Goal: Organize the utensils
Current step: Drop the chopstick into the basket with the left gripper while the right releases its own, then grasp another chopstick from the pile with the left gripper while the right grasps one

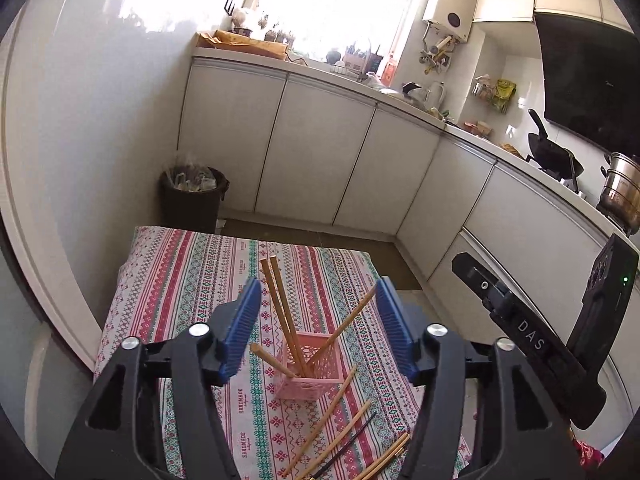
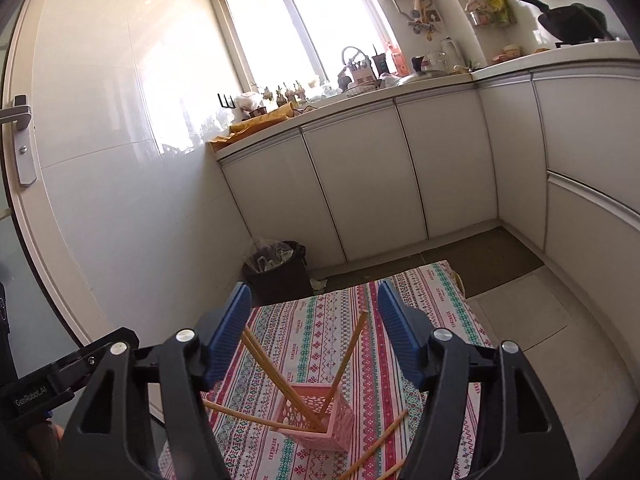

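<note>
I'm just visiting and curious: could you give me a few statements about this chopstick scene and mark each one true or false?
1. The pink basket already holds several chopsticks. True.
2. Every chopstick is in the basket. False: loose chopsticks lie on the striped tablecloth.
3. The left gripper is clamped on a chopstick. False: it is open and holds nothing.
4. The right gripper is open too. True.
5. The basket lies tipped on its side. False: it stands upright.

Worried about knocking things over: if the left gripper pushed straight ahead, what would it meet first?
Probably the chopsticks standing in the pink basket, between the open left gripper fingers; depth is uncertain.
</note>
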`<action>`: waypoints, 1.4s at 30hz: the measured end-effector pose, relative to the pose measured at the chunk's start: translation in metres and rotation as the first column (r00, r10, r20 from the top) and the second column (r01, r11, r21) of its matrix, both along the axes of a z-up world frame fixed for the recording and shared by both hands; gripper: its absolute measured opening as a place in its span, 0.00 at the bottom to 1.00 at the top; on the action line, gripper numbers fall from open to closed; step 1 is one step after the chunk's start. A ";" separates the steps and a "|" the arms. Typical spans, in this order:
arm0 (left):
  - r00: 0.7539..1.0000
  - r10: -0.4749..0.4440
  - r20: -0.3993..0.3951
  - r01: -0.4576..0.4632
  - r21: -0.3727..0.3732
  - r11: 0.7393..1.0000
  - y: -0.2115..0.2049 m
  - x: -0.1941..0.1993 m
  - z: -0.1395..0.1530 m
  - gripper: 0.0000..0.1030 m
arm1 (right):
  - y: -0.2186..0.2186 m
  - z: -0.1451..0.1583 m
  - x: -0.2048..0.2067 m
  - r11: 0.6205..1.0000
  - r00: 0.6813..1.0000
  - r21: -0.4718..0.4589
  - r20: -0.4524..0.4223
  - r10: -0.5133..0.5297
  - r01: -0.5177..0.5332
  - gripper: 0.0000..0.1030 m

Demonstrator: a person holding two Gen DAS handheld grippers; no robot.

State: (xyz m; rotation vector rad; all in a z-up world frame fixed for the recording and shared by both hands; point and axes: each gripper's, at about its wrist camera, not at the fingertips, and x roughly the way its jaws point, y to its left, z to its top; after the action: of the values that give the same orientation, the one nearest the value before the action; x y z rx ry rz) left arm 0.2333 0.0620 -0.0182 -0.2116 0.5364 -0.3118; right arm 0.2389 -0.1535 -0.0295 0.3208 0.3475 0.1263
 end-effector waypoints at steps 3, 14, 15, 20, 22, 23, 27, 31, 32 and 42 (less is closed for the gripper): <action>1.000 0.010 0.010 -0.010 -0.008 1.000 0.002 -0.004 0.000 0.75 | -0.006 -0.002 -0.004 1.000 1.000 0.015 0.004 -0.027 0.027 0.80; 1.000 -0.002 -0.007 0.002 -0.005 1.000 -0.005 -0.008 -0.006 0.93 | -0.024 -0.017 -0.017 0.999 0.998 0.014 -0.047 -0.036 0.037 0.93; 1.000 -0.009 -0.014 0.009 0.000 1.000 -0.006 -0.008 -0.008 0.93 | -0.025 -0.018 -0.018 1.000 0.998 0.010 -0.059 -0.028 0.029 0.93; 0.999 -0.023 -0.046 0.025 0.028 0.999 -0.014 -0.007 -0.018 0.93 | -0.031 -0.027 -0.032 1.000 0.996 -0.006 -0.086 -0.017 0.017 0.93; 0.998 -0.026 -0.054 0.029 0.047 0.998 -0.017 -0.009 -0.020 0.93 | -0.034 -0.030 -0.038 1.000 0.996 -0.001 -0.087 -0.017 0.017 0.93; 0.998 -0.026 -0.055 0.029 0.059 0.998 -0.019 -0.011 -0.021 0.93 | -0.036 -0.032 -0.040 1.000 0.995 0.004 -0.094 -0.018 0.018 0.93; 0.996 -0.044 -0.071 0.053 0.125 0.991 -0.032 -0.019 -0.025 0.93 | -0.047 -0.043 -0.053 0.998 0.990 0.047 -0.135 -0.025 0.032 0.93; 0.992 -0.092 -0.087 0.107 0.195 0.975 -0.052 -0.027 -0.032 0.93 | -0.064 -0.064 -0.071 0.992 0.977 0.100 -0.207 -0.052 0.074 0.93; 0.991 -0.102 -0.088 0.119 0.209 0.971 -0.056 -0.029 -0.035 0.93 | -0.069 -0.070 -0.075 0.990 0.971 0.114 -0.230 -0.059 0.087 0.93; 0.964 -0.199 -0.175 0.246 0.313 0.917 -0.109 -0.032 -0.069 0.93 | -0.134 -0.129 -0.111 0.934 0.886 0.208 -0.428 -0.179 0.290 0.93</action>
State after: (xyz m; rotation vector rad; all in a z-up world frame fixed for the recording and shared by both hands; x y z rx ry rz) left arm 0.2011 -0.0467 -0.0876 0.1596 0.7456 -0.4248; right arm 0.1277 -0.2878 -0.1589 0.6587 0.7016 -0.1410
